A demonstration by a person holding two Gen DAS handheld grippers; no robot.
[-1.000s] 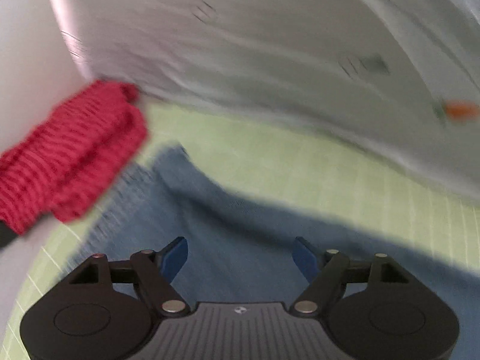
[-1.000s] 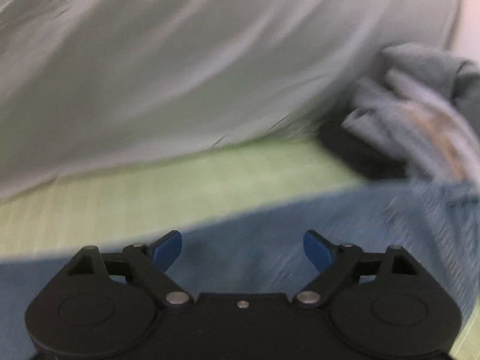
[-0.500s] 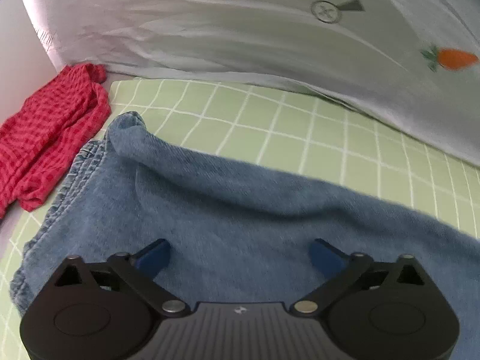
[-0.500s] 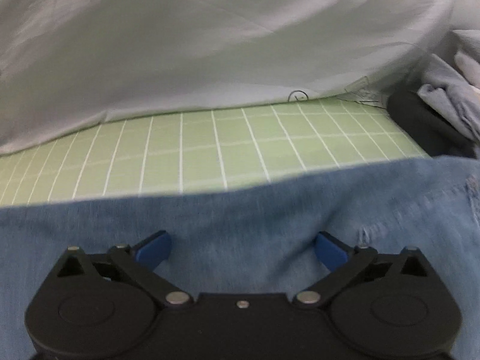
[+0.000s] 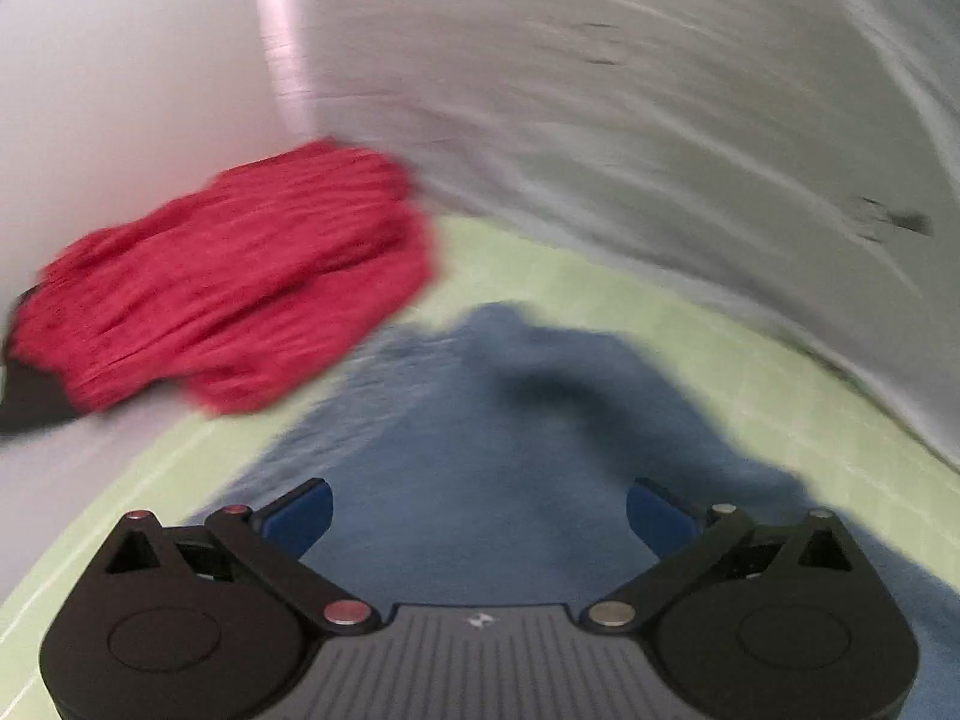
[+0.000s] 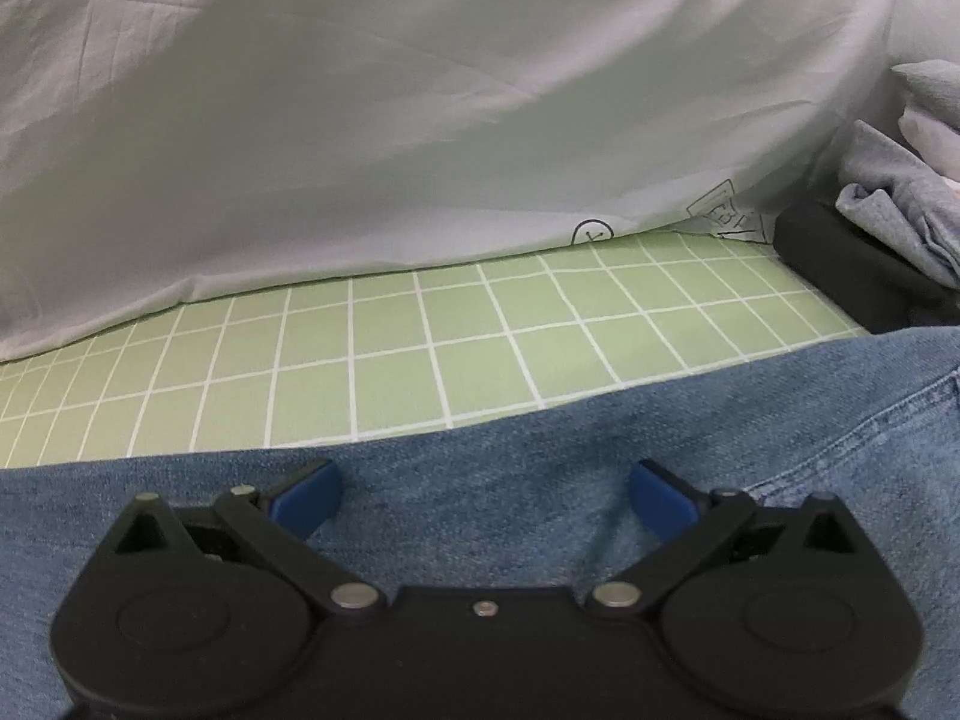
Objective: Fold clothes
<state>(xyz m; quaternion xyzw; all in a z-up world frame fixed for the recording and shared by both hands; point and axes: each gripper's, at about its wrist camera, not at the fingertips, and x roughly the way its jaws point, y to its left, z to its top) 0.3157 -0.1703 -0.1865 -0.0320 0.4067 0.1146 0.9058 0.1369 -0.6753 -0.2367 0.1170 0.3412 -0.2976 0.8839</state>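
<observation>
Blue denim jeans (image 5: 480, 450) lie on a green grid mat (image 5: 750, 372); the left wrist view is blurred by motion. My left gripper (image 5: 477, 519) is open and empty just above the denim near its leg end. In the right wrist view the jeans (image 6: 540, 480) fill the lower part, with a seam at the right. My right gripper (image 6: 483, 498) is open and empty over the denim. A red knit garment (image 5: 240, 288) lies crumpled to the left of the jeans.
A white sheet (image 6: 360, 120) hangs along the far edge of the mat (image 6: 420, 360); it also shows in the left wrist view (image 5: 660, 90). A pile of grey clothes (image 6: 900, 204) sits on a black block (image 6: 852, 282) at the right.
The left view has swung left and forward, so the red garment now looms larger and the frame is blurred. The right gripper has hardly moved. Both stay open.
</observation>
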